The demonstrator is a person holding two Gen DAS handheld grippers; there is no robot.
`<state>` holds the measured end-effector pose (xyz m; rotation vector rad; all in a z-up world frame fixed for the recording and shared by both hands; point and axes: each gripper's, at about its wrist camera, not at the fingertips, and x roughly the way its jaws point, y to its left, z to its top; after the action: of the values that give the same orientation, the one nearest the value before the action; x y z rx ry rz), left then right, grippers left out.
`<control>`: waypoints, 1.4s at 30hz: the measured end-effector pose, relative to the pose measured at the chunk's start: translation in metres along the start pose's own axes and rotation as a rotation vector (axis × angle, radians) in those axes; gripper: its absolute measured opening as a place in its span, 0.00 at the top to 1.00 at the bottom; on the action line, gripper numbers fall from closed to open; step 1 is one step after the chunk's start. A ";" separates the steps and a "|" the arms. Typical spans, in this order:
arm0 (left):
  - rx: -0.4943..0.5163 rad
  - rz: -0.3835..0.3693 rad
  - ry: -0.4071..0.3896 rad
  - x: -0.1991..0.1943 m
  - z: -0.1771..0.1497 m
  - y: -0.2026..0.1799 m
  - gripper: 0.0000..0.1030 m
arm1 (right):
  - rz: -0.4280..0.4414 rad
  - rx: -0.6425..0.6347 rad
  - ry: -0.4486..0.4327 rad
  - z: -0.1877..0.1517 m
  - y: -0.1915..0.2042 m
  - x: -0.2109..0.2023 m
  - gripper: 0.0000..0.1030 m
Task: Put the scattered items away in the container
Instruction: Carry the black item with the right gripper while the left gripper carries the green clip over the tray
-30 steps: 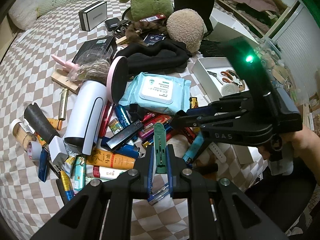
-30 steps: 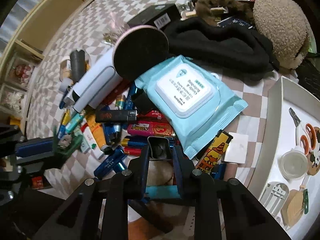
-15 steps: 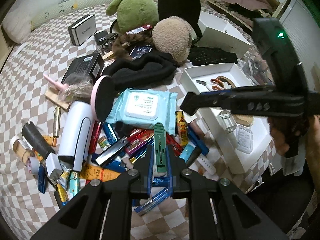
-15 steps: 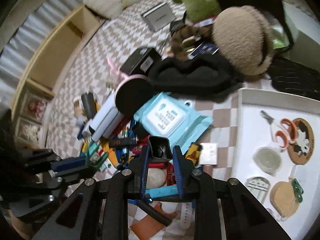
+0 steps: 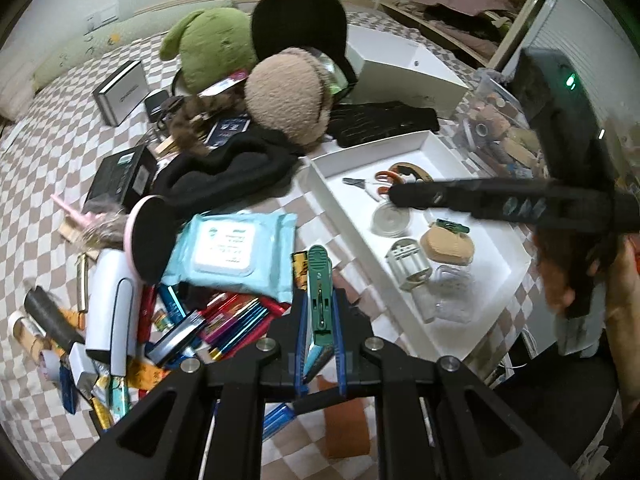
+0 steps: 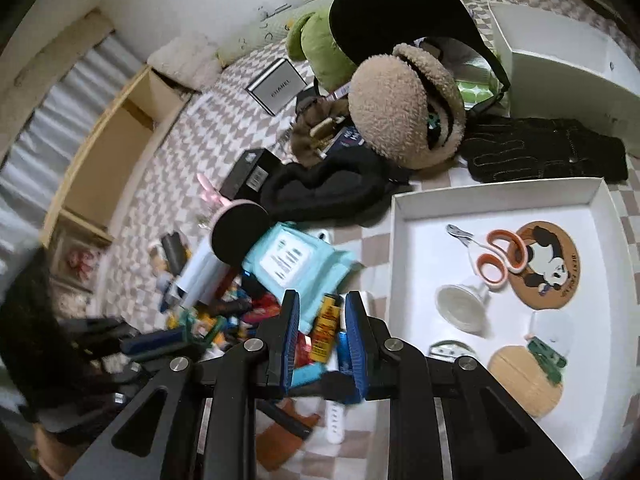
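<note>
Lifted off pile toward white tray (image 5: 424,142): left gripper (image 5: 318,276) clamped on green clip (image 5: 320,292); right gripper (image 6: 322,312) apart, empty. Risk: clip slipping, dropping short.

Green clothespin (image 5: 319,292) upright, pinched between blue pads of left gripper (image 5: 318,320), held above clutter. White shallow tray (image 6: 400,216) on checkered bed, open, holding orange-handled scissors (image 6: 500,260), round panda coaster (image 6: 554,268), clear lid (image 6: 460,308), wooden brush (image 6: 524,380). Scattered pile left of tray: blue wipes pack (image 5: 232,248), white bottle (image 5: 114,312), pens, tubes, yellow lighter (image 6: 326,328).
</note>
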<state>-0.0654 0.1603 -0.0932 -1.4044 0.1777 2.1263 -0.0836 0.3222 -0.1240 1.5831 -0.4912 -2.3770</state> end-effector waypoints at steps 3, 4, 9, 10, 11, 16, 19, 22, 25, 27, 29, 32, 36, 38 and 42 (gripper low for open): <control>0.005 -0.004 0.001 0.002 0.002 -0.004 0.88 | -0.049 -0.048 0.065 -0.010 0.006 0.020 0.57; 0.004 -0.003 0.003 0.003 0.002 -0.004 0.88 | -0.066 -0.064 0.086 -0.013 0.008 0.026 0.44; -0.013 0.005 0.004 0.003 0.000 0.002 0.88 | -0.091 -0.166 0.194 -0.024 0.029 0.059 0.34; -0.018 0.007 0.004 0.002 0.000 0.004 0.88 | -0.094 -0.178 0.210 -0.026 0.032 0.065 0.36; -0.022 0.009 0.005 0.002 -0.001 0.006 0.88 | -0.098 -0.193 0.227 -0.028 0.035 0.070 0.42; -0.037 0.021 0.011 0.002 -0.005 0.014 0.88 | -0.180 -0.272 0.301 -0.039 0.045 0.094 0.52; -0.041 0.023 0.011 0.000 -0.006 0.017 0.88 | -0.258 -0.317 0.325 -0.042 0.047 0.102 0.52; -0.041 0.019 0.008 -0.001 -0.007 0.017 0.88 | -0.327 -0.346 0.352 -0.045 0.046 0.110 0.52; -0.039 0.017 0.008 -0.002 -0.008 0.017 0.88 | -0.347 -0.351 0.387 -0.048 0.041 0.115 0.57; -0.039 0.016 0.008 -0.002 -0.008 0.017 0.88 | -0.346 -0.349 0.408 -0.050 0.038 0.118 0.62; -0.038 0.015 0.007 -0.003 -0.008 0.016 0.88 | -0.343 -0.347 0.413 -0.051 0.035 0.118 0.65; -0.037 0.012 0.005 -0.004 -0.007 0.016 0.88 | -0.336 -0.339 0.415 -0.051 0.031 0.117 0.73; -0.034 0.008 0.005 -0.004 -0.007 0.014 0.88 | -0.305 -0.322 0.394 -0.049 0.026 0.105 0.74; -0.029 0.005 0.005 -0.004 -0.006 0.013 0.88 | -0.277 -0.311 0.363 -0.046 0.027 0.094 0.74; -0.024 -0.004 -0.005 -0.006 -0.002 0.010 0.88 | -0.217 -0.260 0.282 -0.037 0.024 0.064 0.74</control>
<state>-0.0676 0.1490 -0.0908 -1.4120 0.1476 2.1348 -0.0735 0.2709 -0.1813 1.8808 0.0476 -2.1961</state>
